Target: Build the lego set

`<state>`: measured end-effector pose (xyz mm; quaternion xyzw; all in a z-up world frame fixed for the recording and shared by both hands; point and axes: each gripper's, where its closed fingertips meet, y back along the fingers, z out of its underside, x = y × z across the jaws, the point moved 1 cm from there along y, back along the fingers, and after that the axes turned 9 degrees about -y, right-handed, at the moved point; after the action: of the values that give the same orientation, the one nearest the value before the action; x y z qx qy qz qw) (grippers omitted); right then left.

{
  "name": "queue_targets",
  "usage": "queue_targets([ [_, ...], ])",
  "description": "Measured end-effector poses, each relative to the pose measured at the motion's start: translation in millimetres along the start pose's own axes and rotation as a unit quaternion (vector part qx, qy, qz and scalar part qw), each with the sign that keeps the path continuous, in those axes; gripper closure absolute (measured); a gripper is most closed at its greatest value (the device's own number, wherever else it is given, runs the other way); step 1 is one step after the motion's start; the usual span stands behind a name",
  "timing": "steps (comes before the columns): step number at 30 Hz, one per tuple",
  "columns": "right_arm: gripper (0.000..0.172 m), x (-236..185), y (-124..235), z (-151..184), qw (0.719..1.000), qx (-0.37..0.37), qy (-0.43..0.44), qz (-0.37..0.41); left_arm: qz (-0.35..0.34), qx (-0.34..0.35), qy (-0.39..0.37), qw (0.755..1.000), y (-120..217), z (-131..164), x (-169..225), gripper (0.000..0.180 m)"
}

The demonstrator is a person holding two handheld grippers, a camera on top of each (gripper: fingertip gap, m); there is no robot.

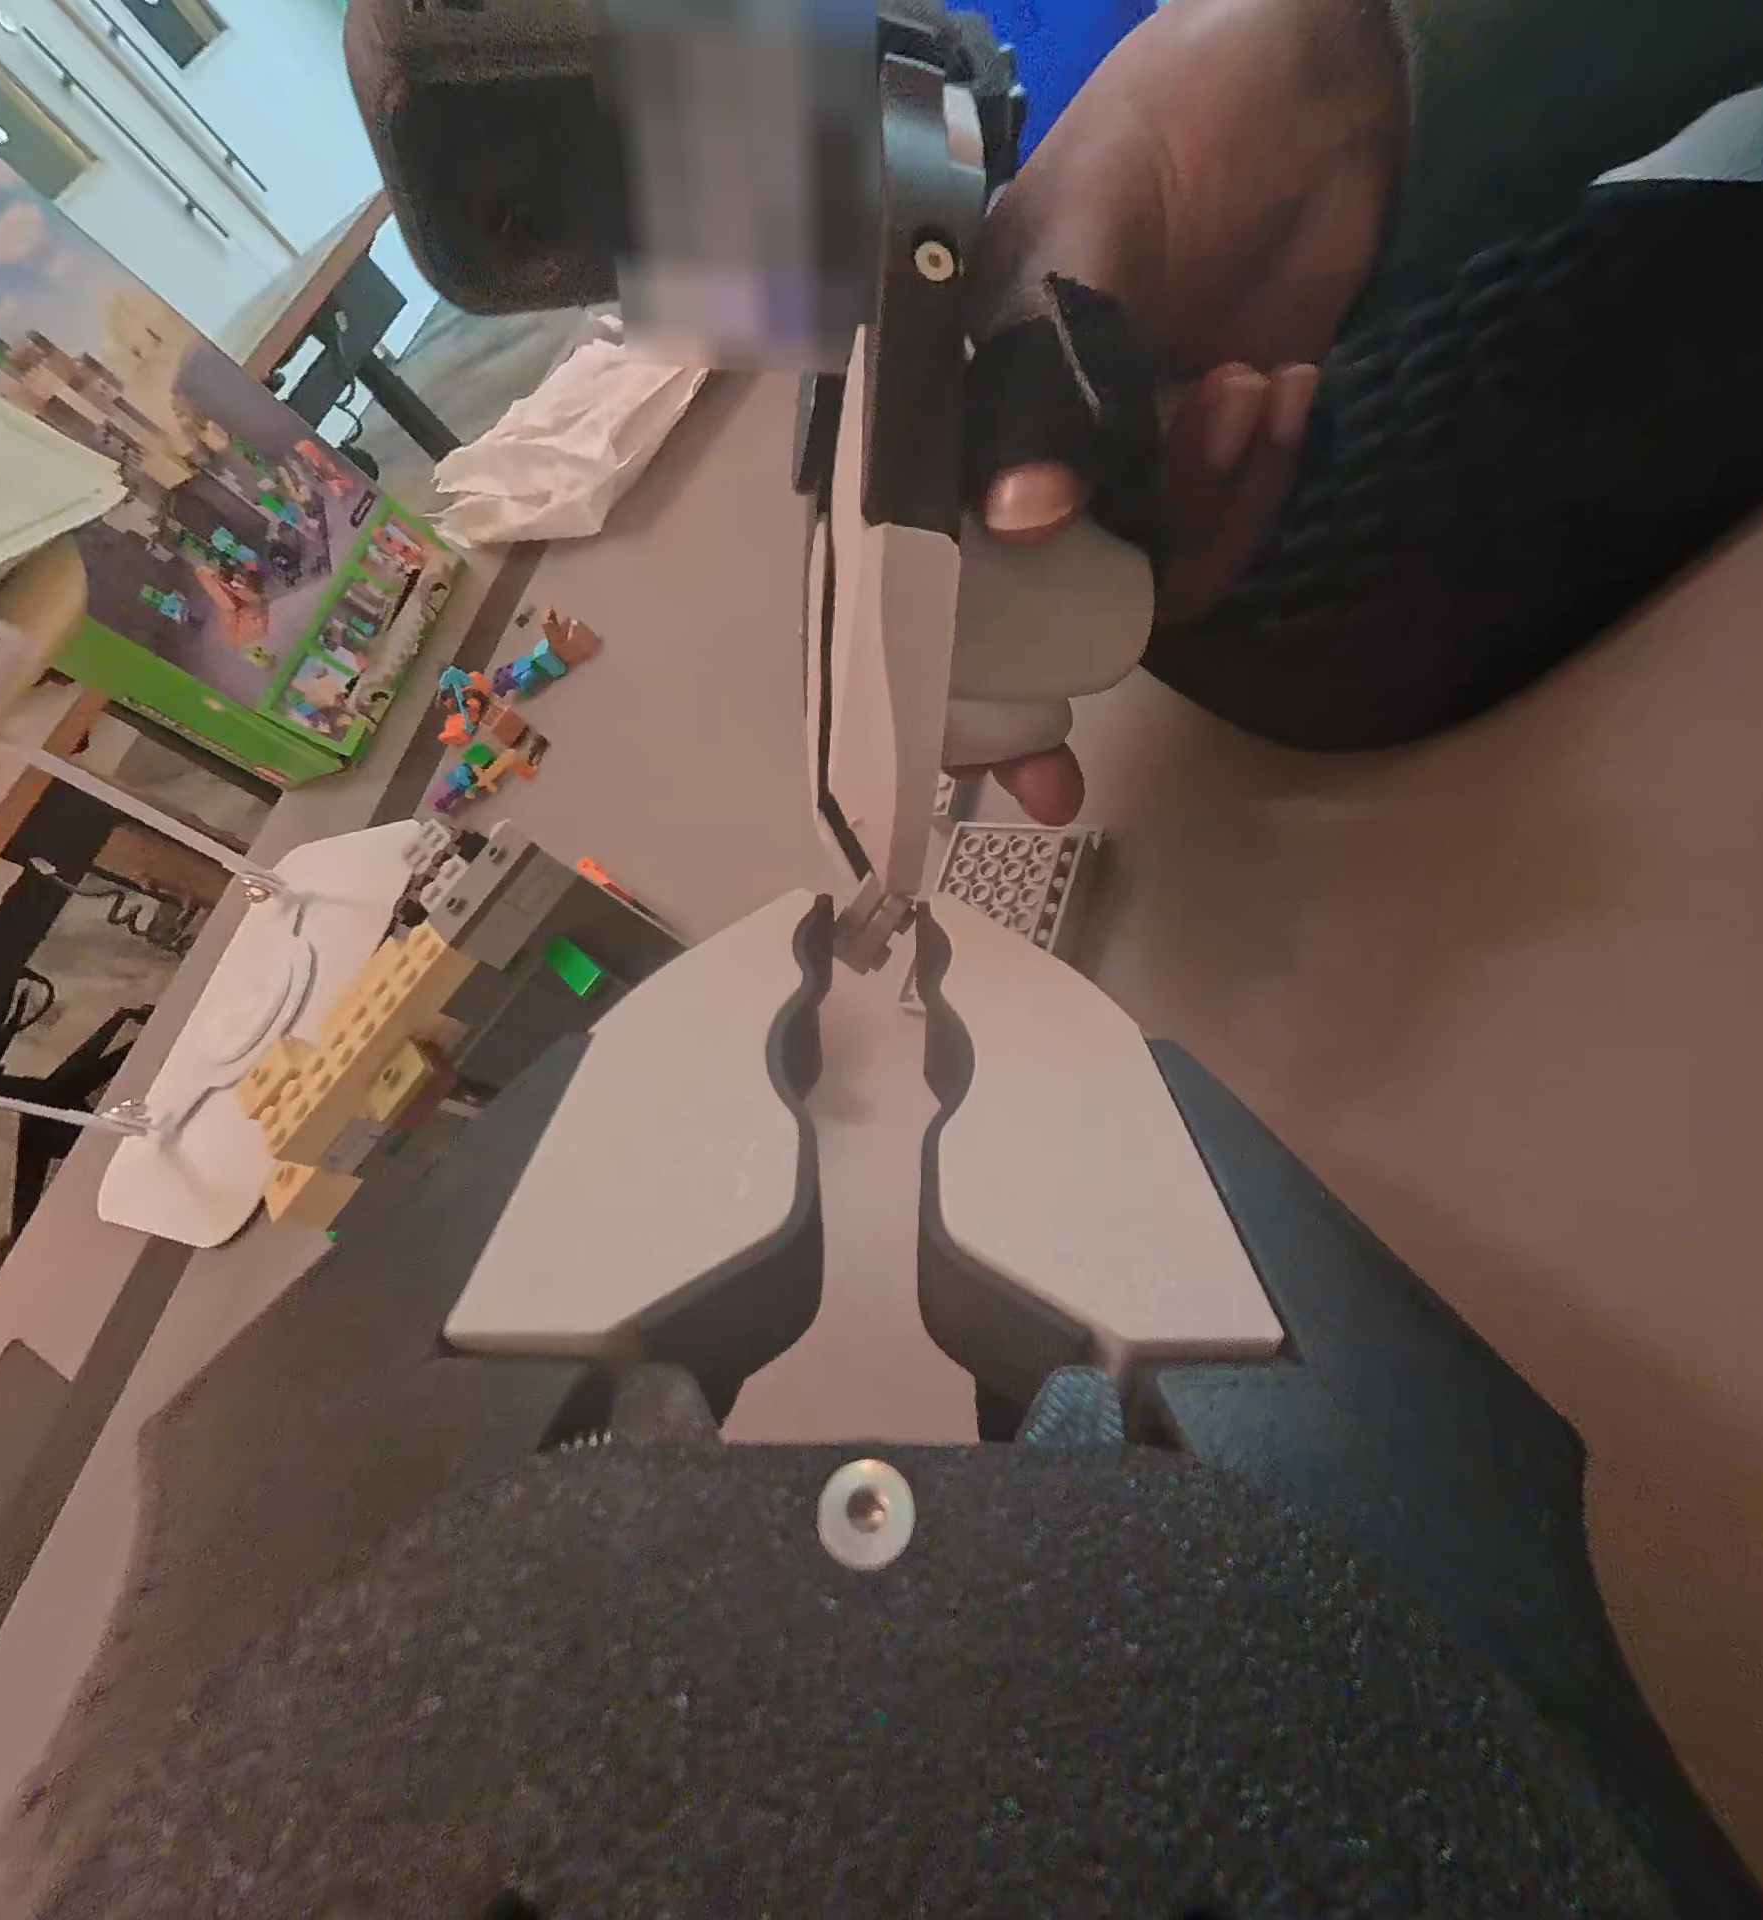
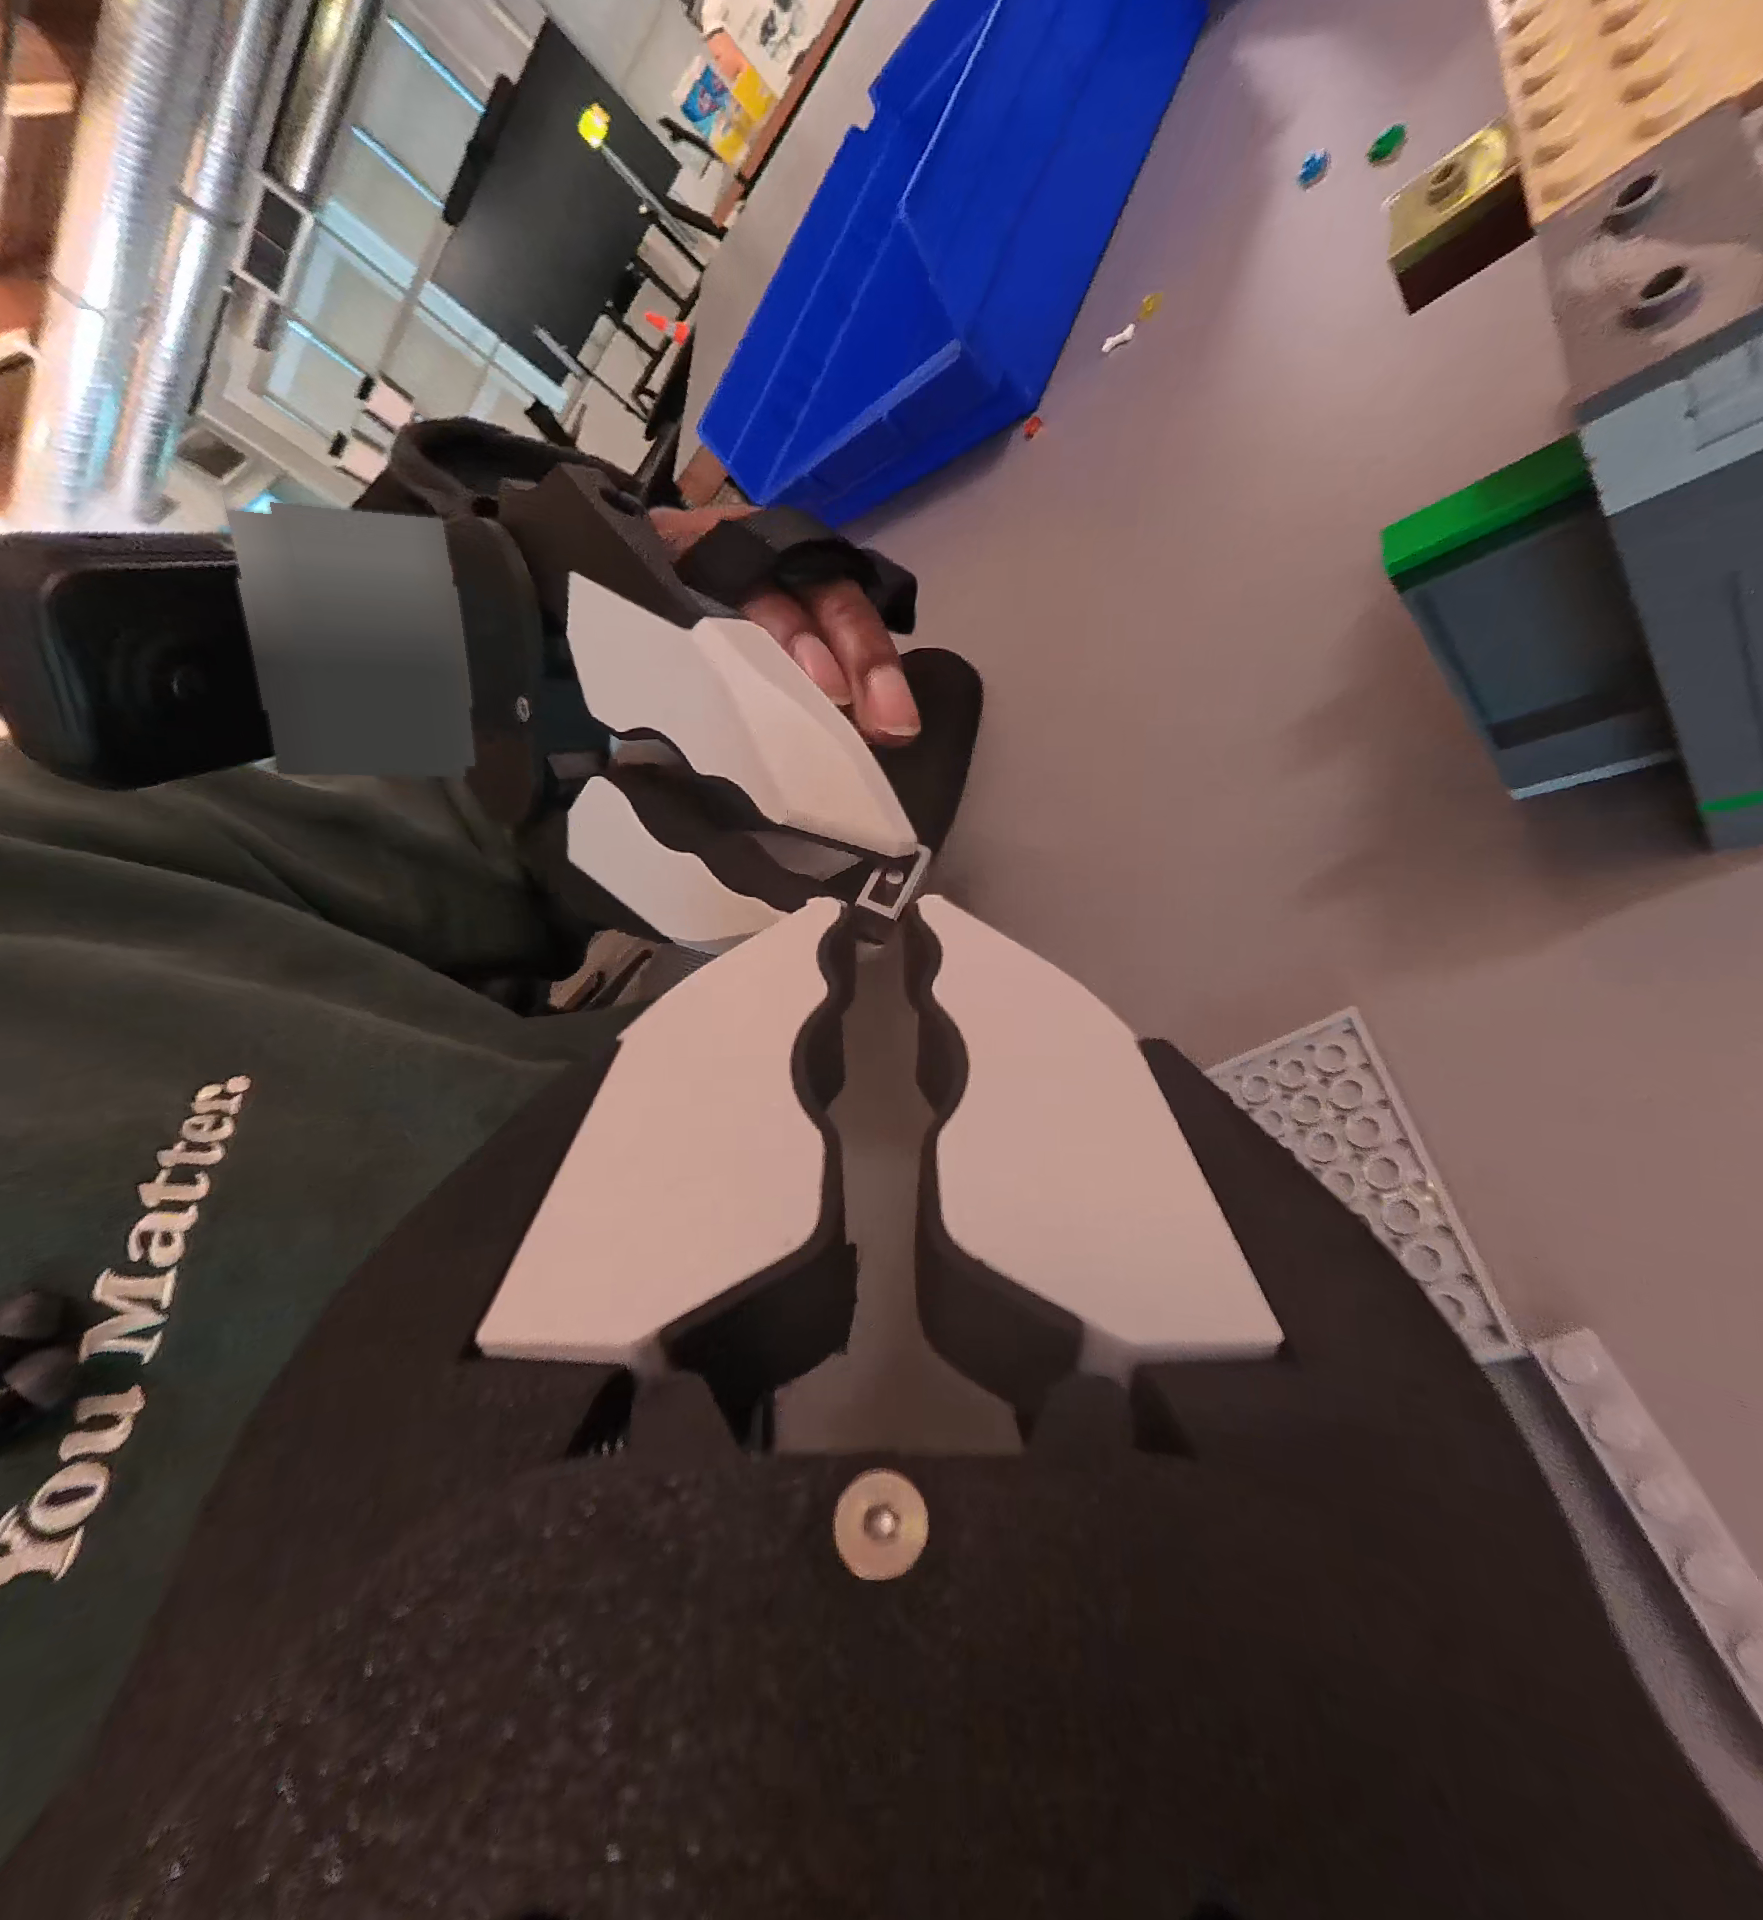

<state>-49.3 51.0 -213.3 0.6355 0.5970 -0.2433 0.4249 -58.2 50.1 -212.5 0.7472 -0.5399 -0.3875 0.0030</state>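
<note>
Fingers of my left gripper [image 1: 872,920] pinched a small light-grey square brick [image 2: 898,883] above the grey worktop [image 1: 1376,1039], while my right gripper [image 2: 879,920] nipped a smaller dark piece [image 2: 872,940] against it, near a grey studded plate [image 1: 1022,883].

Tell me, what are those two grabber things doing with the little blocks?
A person holds both grabbers over a grey table. The left gripper and the right gripper meet tip to tip, both pinching one small grey brick piece between them. Nearby are a grey studded plate, a tan and grey brick building and some little colourful figures.
</note>
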Motion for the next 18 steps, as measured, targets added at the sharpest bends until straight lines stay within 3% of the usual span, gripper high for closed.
queue_targets([
  [3,0.165,-8.3,1.5,5.5,0.998,-0.033,0.052,-0.033,0.031,0.039,0.034,0.998,6.6,-8.0,4.9,0.164],
  [5,0.166,-15.9,6.1,13.4,0.985,-0.079,0.140,-0.058,0.089,0.073,0.101,0.988,12.9,-13.1,10.2,0.160],
  [9,0.165,-24.9,18.4,29.2,0.918,-0.180,0.343,-0.084,0.202,0.140,0.221,0.944,26.0,-26.4,18.0,0.161],
  [12,0.165,-41.7,19.1,27.4,0.895,-0.207,0.369,-0.143,0.240,0.144,0.232,0.932,24.6,-30.9,28.9,0.159],
  [18,0.170,-42.8,10.5,31.6,0.862,-0.262,0.409,-0.144,0.233,0.147,0.219,0.936,24.9,-35.7,35.1,0.169],
])
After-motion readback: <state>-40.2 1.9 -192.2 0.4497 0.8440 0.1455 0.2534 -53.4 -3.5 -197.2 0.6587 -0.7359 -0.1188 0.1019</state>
